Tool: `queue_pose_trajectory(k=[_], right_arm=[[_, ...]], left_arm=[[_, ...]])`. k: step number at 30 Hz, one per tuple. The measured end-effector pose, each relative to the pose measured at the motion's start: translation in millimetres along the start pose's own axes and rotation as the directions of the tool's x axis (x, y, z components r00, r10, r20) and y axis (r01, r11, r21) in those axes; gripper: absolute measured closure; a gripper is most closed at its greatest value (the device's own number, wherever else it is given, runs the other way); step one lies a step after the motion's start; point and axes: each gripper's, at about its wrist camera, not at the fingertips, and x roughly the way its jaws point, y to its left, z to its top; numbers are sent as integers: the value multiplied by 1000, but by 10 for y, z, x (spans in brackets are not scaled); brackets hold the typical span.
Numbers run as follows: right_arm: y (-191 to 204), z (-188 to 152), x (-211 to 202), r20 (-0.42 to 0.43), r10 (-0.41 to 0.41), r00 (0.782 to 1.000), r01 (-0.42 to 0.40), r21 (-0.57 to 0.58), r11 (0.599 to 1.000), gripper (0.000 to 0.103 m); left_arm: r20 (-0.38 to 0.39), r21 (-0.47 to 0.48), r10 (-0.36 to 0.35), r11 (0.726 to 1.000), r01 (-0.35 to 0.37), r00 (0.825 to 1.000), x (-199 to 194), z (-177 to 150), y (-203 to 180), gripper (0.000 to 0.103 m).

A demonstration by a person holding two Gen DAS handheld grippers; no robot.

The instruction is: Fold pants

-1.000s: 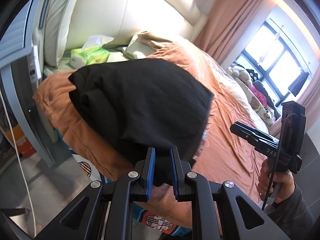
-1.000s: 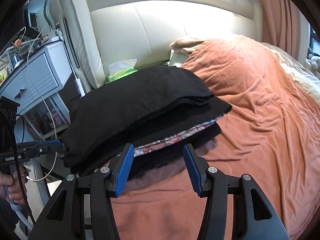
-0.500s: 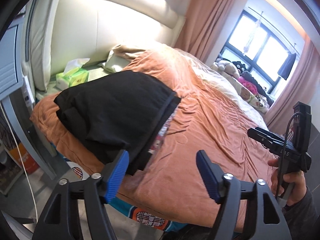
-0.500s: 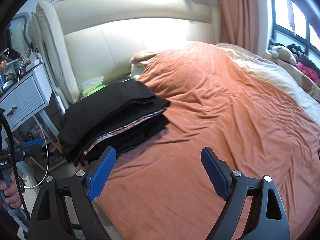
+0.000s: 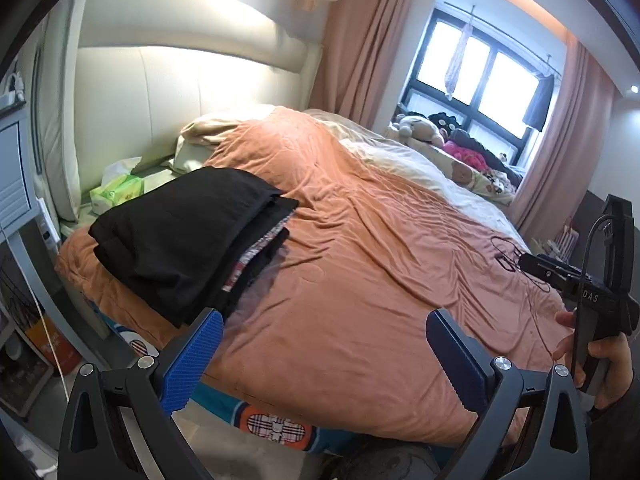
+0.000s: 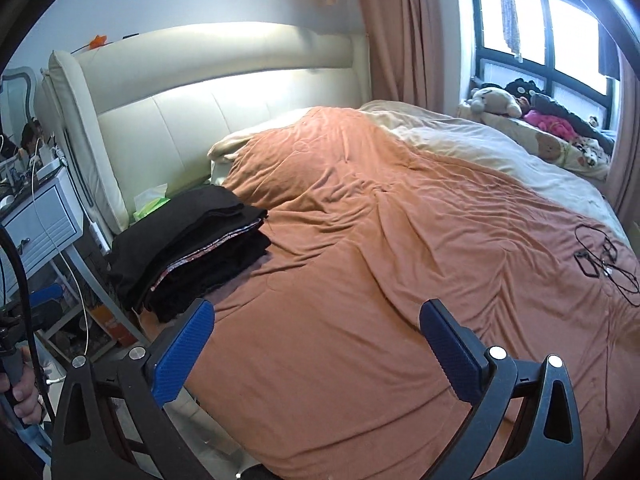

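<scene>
Since the folded black pants (image 5: 188, 240) already top the clothes stack (image 6: 188, 256), left gripper (image 5: 324, 344) and right gripper (image 6: 316, 340) jaws are opening; nothing between them.

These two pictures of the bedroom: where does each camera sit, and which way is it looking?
Left wrist view: on the left gripper, its jaws opening and empty, facing the orange quilted bedspread; the person's right hand shows.
Right wrist view: on the right gripper, its jaws opening and empty, facing the cream padded headboard; the left hand shows.
Shared: the stack of folded black pants.
</scene>
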Motion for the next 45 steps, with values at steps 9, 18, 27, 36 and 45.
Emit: queue_pose_trajectory(k=[9, 18, 27, 36, 45], right_arm=[[-137, -296, -746, 52, -72, 996, 72, 10, 997, 0], [-211, -608, -1280, 87, -122, 989, 118, 55, 991, 0], [-294, -990, -1785, 128, -151, 980, 138, 108, 985, 0], [-258, -1393, -2189, 150, -246, 957, 229, 124, 966, 0], [-123, -1559, -2268, 155, -292, 944, 268, 161, 950, 0]], left_arm=[[31, 71, -37, 997, 34, 999, -330, -157, -519, 1], [65, 142, -61, 989, 51, 996, -620, -352, -873, 1], [127, 216, -92, 974, 63, 988, -932, -535, -1219, 1], [161, 257, -129, 963, 85, 978, -1146, -783, -1478, 1], [179, 294, -141, 952, 84, 974, -1289, -1063, -1638, 0]])
